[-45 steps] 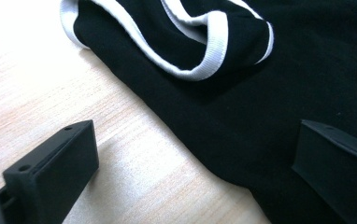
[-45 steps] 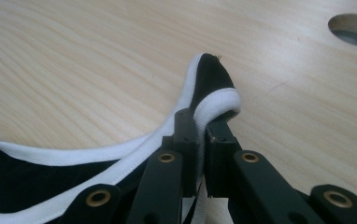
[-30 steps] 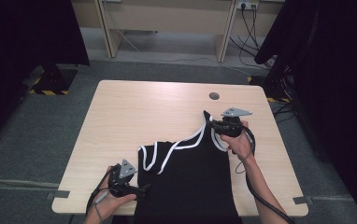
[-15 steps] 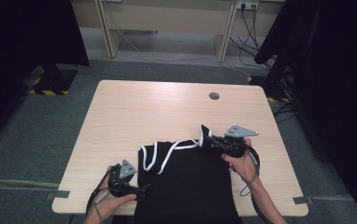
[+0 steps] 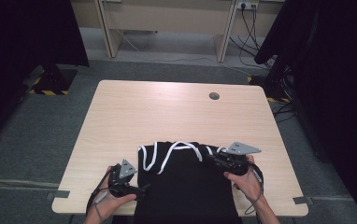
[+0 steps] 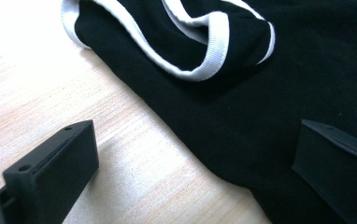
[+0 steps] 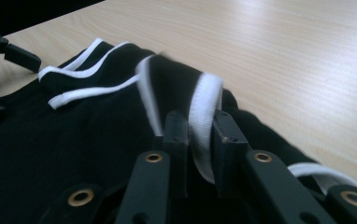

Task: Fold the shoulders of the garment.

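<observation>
on the near half of the wooden table point(image 5: 134, 116): one black garment with white trim point(image 5: 186, 186), top part folded back. right gripper point(image 7: 200, 135): jaws just eased apart, white strap between the pads, still pinched. left gripper point(image 5: 141, 190): jaws spread wide, straddling the garment's left edge, not clamped.

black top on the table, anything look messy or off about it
Yes: the black top lies rumpled, its white-trimmed straps folded back in loops, and its near end hangs over the table edge.
</observation>
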### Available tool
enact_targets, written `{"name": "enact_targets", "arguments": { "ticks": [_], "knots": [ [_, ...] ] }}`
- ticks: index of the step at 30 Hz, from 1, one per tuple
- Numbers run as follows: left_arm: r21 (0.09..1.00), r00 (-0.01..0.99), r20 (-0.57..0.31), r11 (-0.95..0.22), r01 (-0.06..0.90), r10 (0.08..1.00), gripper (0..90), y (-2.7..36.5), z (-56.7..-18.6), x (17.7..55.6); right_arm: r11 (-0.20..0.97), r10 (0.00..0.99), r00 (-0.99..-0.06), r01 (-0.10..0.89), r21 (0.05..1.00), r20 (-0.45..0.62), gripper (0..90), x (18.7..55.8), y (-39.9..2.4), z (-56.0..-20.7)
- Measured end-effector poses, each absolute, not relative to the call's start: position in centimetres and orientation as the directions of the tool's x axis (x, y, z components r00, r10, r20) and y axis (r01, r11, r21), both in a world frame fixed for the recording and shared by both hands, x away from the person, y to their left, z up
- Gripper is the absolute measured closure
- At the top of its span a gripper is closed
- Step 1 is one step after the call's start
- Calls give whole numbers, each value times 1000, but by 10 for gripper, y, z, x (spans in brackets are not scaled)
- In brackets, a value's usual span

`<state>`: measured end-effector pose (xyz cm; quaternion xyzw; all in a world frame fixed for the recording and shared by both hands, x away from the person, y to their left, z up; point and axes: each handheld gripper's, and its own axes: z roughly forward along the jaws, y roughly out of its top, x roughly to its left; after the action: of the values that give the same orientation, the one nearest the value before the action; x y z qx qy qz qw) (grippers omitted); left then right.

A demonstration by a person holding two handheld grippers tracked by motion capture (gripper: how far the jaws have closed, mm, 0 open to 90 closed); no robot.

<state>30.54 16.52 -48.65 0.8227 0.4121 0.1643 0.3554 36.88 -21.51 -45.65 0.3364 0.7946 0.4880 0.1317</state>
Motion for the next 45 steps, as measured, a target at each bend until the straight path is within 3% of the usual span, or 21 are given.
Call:
{"name": "enact_targets", "arguments": {
  "ticks": [2, 7, 14, 34, 45],
  "knots": [
    [720, 606, -23, -407, 562, 795, 0, 165, -486, 305, 299, 656, -744, 409, 862, 126, 706, 365, -218, -457],
    [720, 606, -23, -407, 562, 796, 0, 165, -486, 305, 263, 651, -744, 407, 875, 151, 652, 358, -225, -450],
    [720, 605, -23, -407, 562, 796, 0, 165, -487, 305, 284, 683, -721, 407, 868, 114, 666, 357, -225, -437],
    [720, 605, -23, -407, 562, 796, 0, 165, -487, 305, 437, 688, -724, 476, 763, 58, 655, 348, -211, -477],
    [720, 605, -22, -407, 562, 796, 0, 165, -487, 305, 416, 714, -699, 476, 774, 46, 469, 333, -216, -462]
  ]
}}
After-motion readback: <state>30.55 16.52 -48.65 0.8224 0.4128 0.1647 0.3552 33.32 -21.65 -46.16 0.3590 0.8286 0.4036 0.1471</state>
